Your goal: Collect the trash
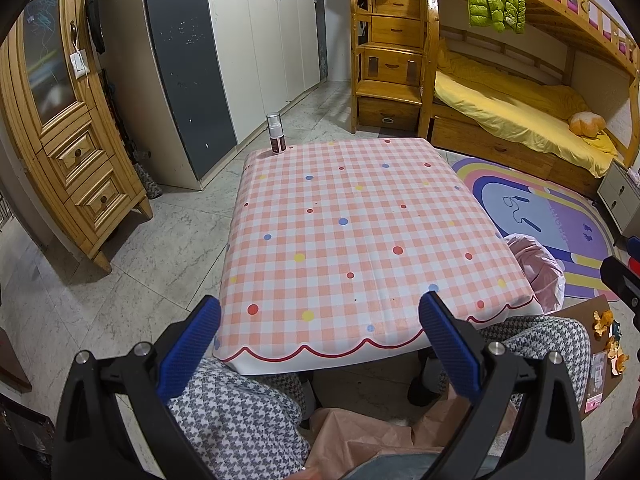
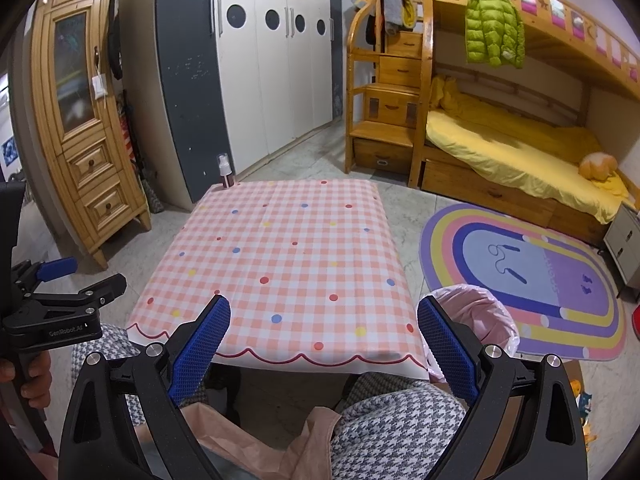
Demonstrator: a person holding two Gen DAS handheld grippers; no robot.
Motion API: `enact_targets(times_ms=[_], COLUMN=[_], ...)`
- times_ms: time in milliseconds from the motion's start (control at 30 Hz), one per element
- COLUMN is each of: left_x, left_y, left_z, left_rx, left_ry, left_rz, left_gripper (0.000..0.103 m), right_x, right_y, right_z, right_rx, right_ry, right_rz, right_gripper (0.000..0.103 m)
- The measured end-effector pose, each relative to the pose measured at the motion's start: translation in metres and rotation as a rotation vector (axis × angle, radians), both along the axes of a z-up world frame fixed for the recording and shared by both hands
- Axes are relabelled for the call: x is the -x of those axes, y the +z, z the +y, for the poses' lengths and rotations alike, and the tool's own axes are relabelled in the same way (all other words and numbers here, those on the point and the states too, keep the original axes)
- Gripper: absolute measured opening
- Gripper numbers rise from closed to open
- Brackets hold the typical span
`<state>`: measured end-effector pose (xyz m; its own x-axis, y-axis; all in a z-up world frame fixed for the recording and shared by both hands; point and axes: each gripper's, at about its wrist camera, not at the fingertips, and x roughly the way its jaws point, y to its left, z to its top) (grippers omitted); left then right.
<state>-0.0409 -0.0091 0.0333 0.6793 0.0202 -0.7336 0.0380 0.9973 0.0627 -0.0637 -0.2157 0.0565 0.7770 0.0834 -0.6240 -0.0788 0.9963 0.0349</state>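
Note:
A low table with a pink checked cloth (image 1: 360,220) (image 2: 288,264) carries only a small spray bottle (image 1: 275,133) (image 2: 225,171) at its far left corner. A bin lined with a pink bag (image 1: 538,272) (image 2: 482,320) stands at the table's near right corner. Orange peels (image 1: 608,332) and a wrapper lie on cardboard on the floor at the right. My left gripper (image 1: 320,344) is open and empty over the table's near edge. My right gripper (image 2: 324,344) is open and empty there too. The left gripper (image 2: 60,280) also shows at the left of the right wrist view.
My knees in houndstooth trousers (image 1: 240,412) (image 2: 396,420) sit under the near edge. A wooden cabinet (image 1: 68,128) and wardrobe (image 1: 240,40) stand to the left, a bunk bed (image 1: 520,112) behind, a rainbow rug (image 2: 532,280) to the right.

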Motion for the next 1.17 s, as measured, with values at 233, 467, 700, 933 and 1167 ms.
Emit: enact_targets(times_ms=[233,467,700,933,1167], left_x=[-0.001,0.000,0.000,-0.002,-0.014], left_y=[0.000,0.000,0.000,0.000,-0.021], left_z=[0.001,0.001,0.001,0.002,0.006], left_rx=[0.002,0.001,0.003,-0.011,0.072], left_ry=[0.000,-0.001,0.001,-0.004,-0.037], left_rz=[0.000,0.002,0.004,-0.014,0.049], left_gripper=[0.096,0.096,0.096,0.096,0.096], right_x=[0.000,0.000,0.000,0.000,0.008], right_y=[0.000,0.000,0.000,-0.004,-0.009], right_z=[0.001,0.001,0.001,-0.005,-0.075], right_rx=[-0.001,0.000,0.000,-0.010,-0.002], right_ry=[0.000,0.000,-0.002,-0.012,-0.245], right_rz=[0.001,0.001,0.004,-0.001,-0.081], right_gripper=[0.093,0.093,0.093,0.093,0.093])
